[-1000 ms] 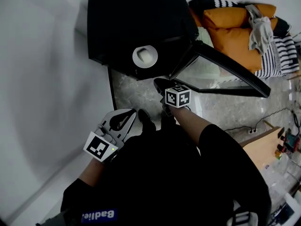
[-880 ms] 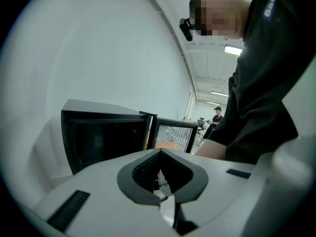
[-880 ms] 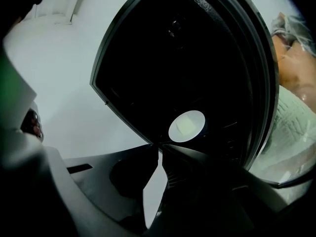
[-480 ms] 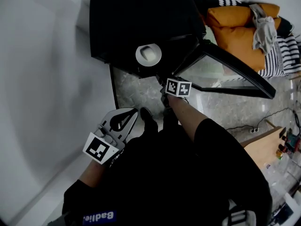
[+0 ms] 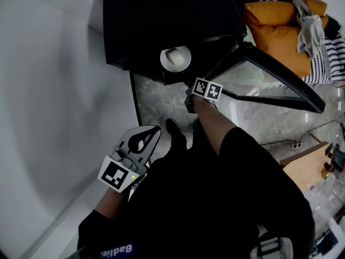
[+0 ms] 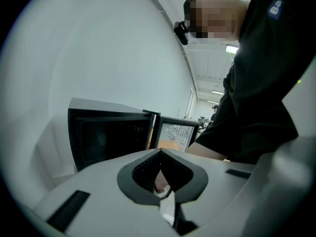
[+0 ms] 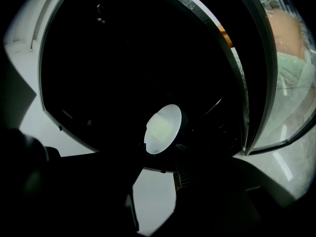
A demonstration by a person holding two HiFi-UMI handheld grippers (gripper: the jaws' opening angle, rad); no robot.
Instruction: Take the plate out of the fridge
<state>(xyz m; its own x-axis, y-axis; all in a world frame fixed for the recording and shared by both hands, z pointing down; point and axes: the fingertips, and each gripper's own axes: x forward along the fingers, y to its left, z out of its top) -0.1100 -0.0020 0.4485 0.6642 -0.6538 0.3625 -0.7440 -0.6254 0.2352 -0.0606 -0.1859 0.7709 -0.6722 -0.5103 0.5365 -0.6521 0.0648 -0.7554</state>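
Note:
A small black fridge stands on the floor with its glass door swung open to the right. A white plate with a pale lump on it sits low inside, just behind the opening; it also shows as a bright plate in the dark interior. My right gripper is right in front of the opening, a little short of the plate. Its jaws have just been opening, and the right gripper stands open with nothing between its fingers. My left gripper hangs back by the white wall, shut and empty.
A white wall runs along the left of the fridge. Marble floor lies in front of it. Orange cushions and striped cloth lie behind the door at the right. A wooden table with cables stands at the lower right.
My right gripper has moved up the picture, from over the floor to the fridge opening near the plate, and its marker cube has rolled. The left gripper has stayed in place.

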